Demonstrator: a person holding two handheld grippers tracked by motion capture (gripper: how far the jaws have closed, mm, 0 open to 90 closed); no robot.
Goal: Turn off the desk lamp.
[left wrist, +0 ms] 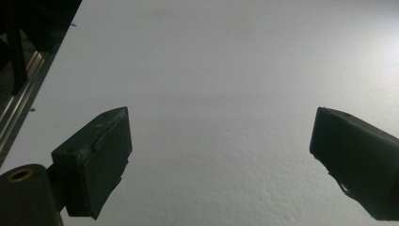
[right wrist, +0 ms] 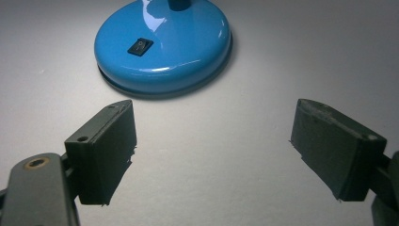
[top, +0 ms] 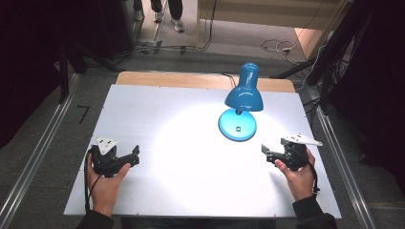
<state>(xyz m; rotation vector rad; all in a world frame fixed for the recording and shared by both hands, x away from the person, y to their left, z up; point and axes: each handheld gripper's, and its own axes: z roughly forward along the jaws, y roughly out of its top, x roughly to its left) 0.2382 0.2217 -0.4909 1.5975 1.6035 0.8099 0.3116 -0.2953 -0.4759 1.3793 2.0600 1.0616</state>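
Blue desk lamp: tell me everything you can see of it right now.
The blue desk lamp looks like glossy painted metal: a round domed base carrying a black rocker switch, a short neck, and a bell shade tilted down toward the person. It is lit, throwing a bright pool on the white table. It stands upright at the far right; neither claw touches it.

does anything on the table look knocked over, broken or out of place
Nothing stands out. The blue lamp stands upright on its base and is lit; the left tool and right tool are open and empty.
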